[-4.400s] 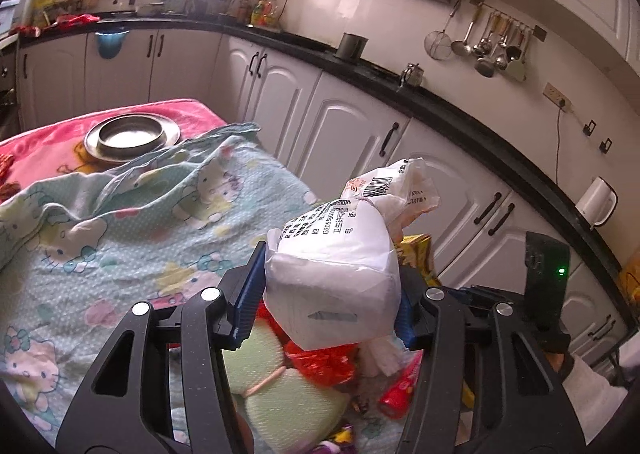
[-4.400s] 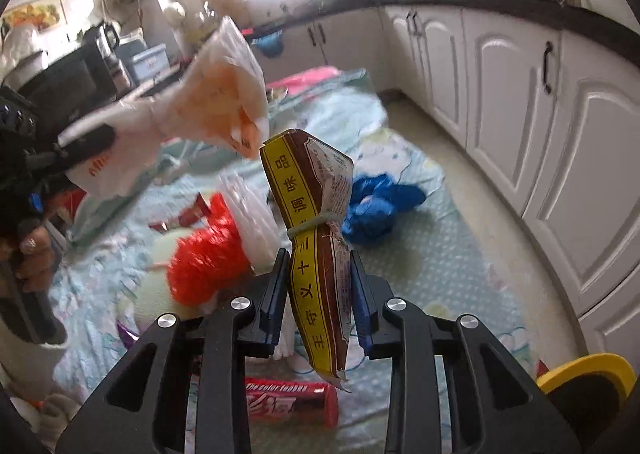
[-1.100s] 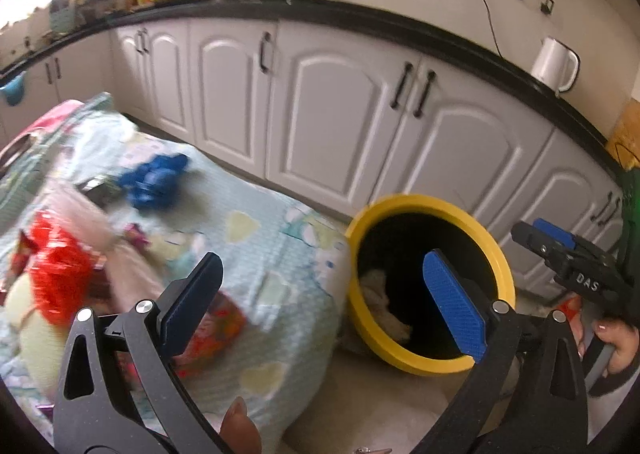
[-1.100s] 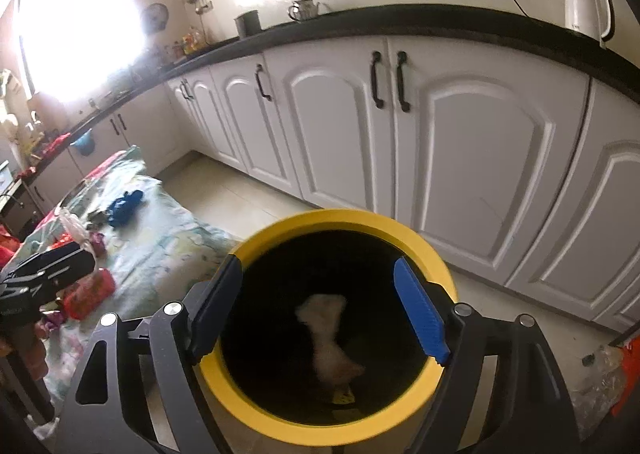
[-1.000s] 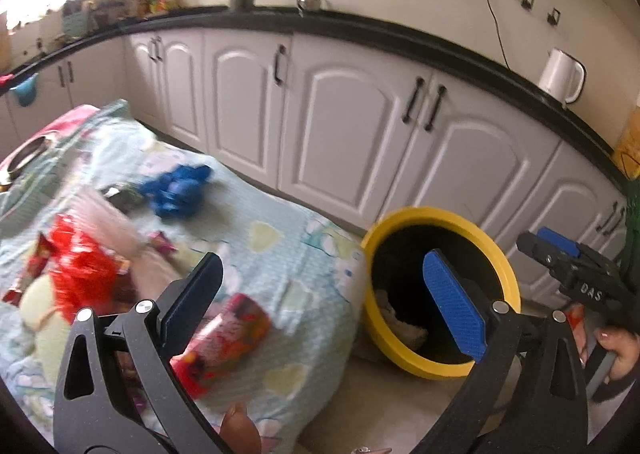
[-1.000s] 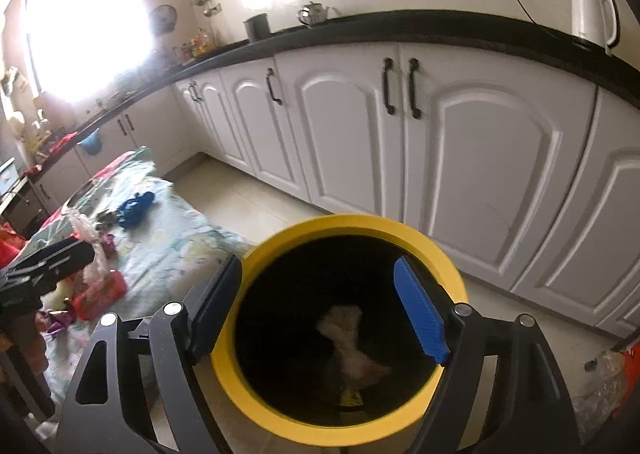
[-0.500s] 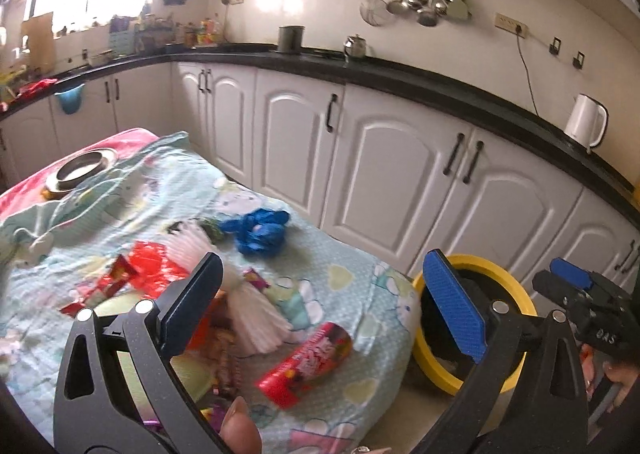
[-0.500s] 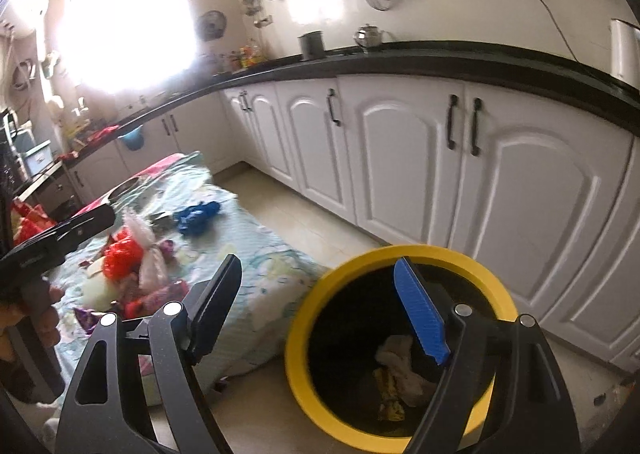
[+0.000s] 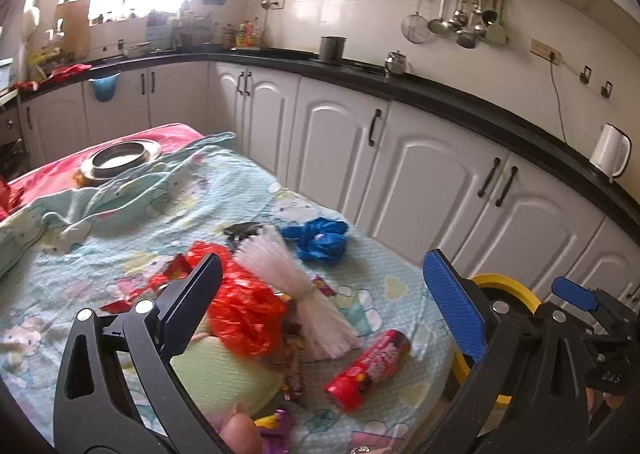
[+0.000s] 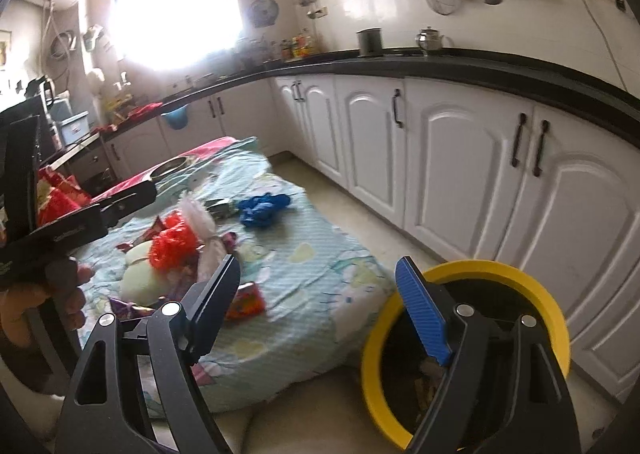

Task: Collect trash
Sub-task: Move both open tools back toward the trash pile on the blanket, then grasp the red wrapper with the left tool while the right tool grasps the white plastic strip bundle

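Observation:
Trash lies on a table under a light blue cartoon cloth (image 9: 132, 230): a red crumpled bag (image 9: 240, 310), a white bundled bag (image 9: 304, 302), a blue bag (image 9: 320, 242), a red snack tube (image 9: 368, 364) and a pale green pad (image 9: 224, 374). A yellow-rimmed black bin (image 10: 500, 274) stands on the floor right of the table. My left gripper (image 9: 324, 306) is open and empty above the trash pile. My right gripper (image 10: 320, 302) is open and empty, between the table's end and the bin. The trash also shows in the right wrist view (image 10: 176, 242).
A metal plate (image 9: 120, 158) sits on a pink cloth at the table's far end. White cabinets (image 9: 432, 182) under a black counter run along the right. A white kettle (image 9: 610, 150) stands on the counter. Tiled floor (image 10: 360, 206) lies between table and cabinets.
Both grippers dropped their wrappers into the bin and now stand open and empty. Both have swung left, away from the bin and back toward the table's trash pile.

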The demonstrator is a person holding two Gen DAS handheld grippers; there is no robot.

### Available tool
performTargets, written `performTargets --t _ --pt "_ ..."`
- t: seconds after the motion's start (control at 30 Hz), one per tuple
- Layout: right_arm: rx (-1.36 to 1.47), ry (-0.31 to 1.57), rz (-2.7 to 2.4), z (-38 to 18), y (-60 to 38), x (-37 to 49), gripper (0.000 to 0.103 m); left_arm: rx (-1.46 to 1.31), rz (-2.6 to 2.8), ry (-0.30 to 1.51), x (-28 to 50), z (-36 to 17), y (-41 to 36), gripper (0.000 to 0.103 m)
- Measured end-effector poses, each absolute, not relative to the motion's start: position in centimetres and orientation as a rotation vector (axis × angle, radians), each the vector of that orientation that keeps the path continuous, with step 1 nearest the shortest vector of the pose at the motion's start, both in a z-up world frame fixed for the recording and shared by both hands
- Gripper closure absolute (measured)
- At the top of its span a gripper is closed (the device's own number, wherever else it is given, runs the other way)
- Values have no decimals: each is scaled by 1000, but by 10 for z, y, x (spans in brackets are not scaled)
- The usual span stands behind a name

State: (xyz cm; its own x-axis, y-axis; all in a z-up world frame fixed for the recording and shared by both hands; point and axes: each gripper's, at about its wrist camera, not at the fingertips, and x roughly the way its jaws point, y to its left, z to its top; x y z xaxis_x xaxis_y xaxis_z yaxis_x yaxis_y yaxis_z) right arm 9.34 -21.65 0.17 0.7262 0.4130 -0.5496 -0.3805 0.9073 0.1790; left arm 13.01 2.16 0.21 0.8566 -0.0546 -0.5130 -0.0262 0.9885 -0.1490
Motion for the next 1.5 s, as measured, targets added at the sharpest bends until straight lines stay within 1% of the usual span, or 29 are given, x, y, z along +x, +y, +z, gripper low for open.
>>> performTargets --t 0.4,0.57,0.87,1.2,1.27,1.4,1.43,1.5 --pt "8 635 537 2 -157 110 25 -173 66 540 124 -1 61 11" --pt "-7 683 580 -5 -133 125 26 -178 104 545 123 -4 85 11" --pt "-26 802 641 -28 -93 151 38 -225 190 577 121 -18 130 11" --pt "-39 867 647 -50 -71 168 40 -270 237 677 123 -50 177 11" --pt "-45 881 648 -54 -69 171 43 -302 232 699 124 -58 186 11" --pt "-33 913 647 -61 -66 178 46 -379 191 742 126 -76 203 19" --pt "-26 926 647 -63 -65 181 48 -401 177 747 126 -79 206 21" --pt "-22 941 651 -66 -64 183 49 -461 141 755 127 -86 213 26"
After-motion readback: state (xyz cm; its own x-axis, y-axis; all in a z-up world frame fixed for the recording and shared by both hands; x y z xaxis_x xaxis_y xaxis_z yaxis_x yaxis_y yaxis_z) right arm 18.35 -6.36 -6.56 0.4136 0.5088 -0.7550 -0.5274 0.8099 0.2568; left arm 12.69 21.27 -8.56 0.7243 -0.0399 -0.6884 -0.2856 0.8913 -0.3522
